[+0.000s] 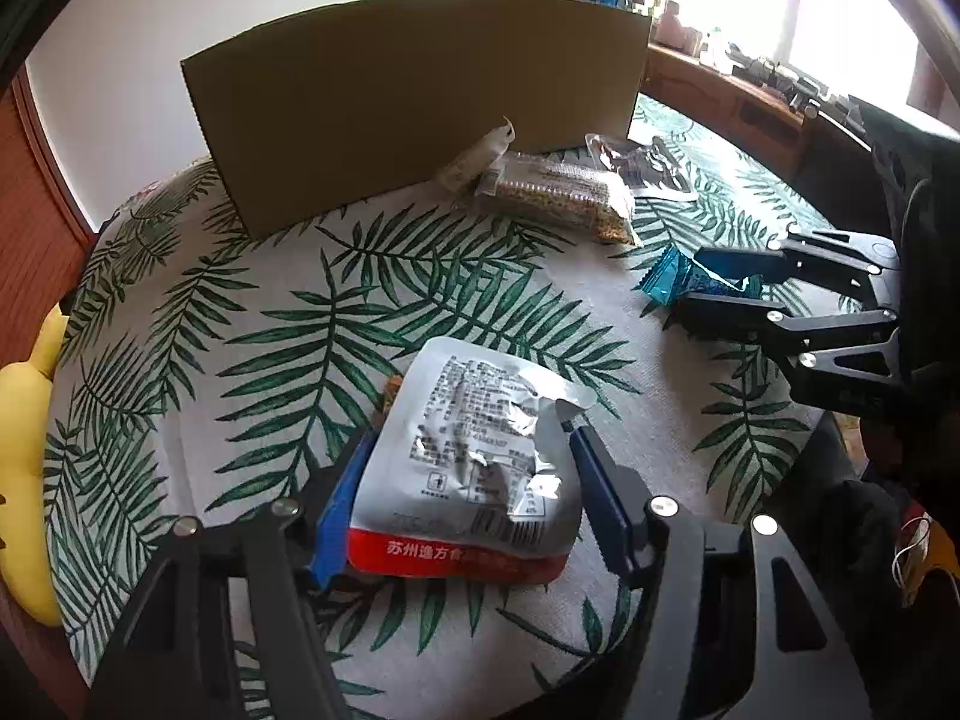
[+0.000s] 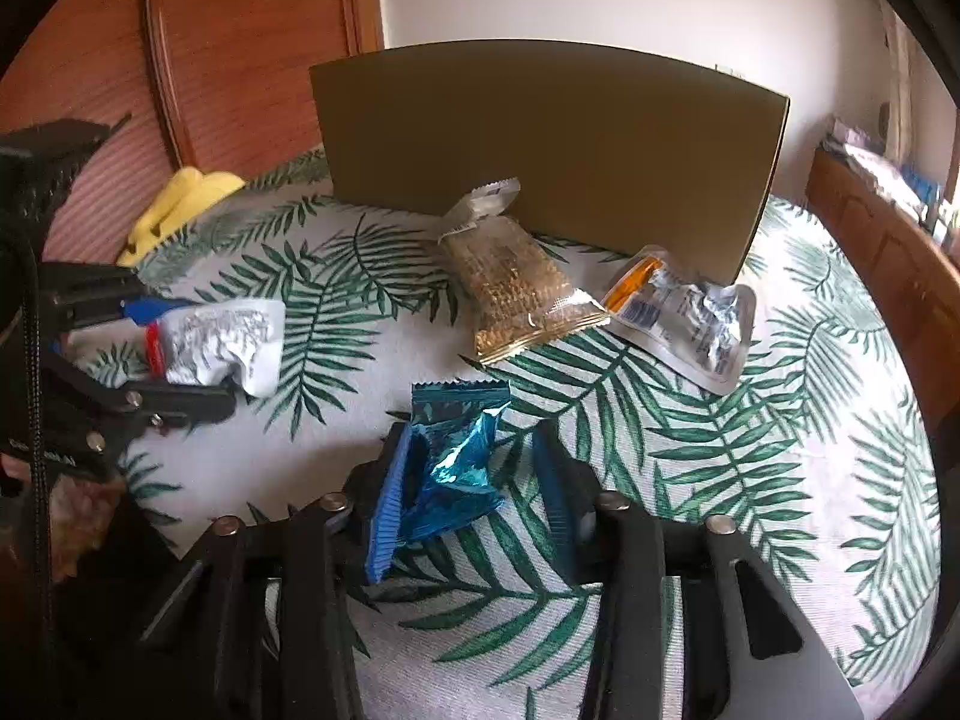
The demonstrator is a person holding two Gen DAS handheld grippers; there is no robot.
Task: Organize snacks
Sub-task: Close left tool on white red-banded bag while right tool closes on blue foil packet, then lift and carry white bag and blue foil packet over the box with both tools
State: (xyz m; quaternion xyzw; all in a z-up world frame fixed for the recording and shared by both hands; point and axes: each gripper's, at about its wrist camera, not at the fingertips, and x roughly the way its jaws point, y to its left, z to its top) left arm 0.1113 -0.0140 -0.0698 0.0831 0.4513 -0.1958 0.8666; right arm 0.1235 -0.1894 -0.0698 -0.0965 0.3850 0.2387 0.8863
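Silver snack pouch [image 1: 474,468] is bracketed by left gripper [image 1: 462,480], jaws not seen pressing; long axis runs forward between fingers. Blue wrapper [image 2: 450,462] sits within right gripper [image 2: 474,480], touched by left pad only, not clamped. Cardboard box [image 1: 414,102] stands ahead of both.

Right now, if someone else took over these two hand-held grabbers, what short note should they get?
Left gripper: jaws around the silver foil pouch with red strip, which lies on the leaf-print cloth.
Right gripper: jaws around the crumpled blue foil wrapper; right pad not touching.
Clear pack of golden grain bars and flat white pouch lie before the brown cardboard box.
Done: nothing visibly sorted. Left: all four snacks.
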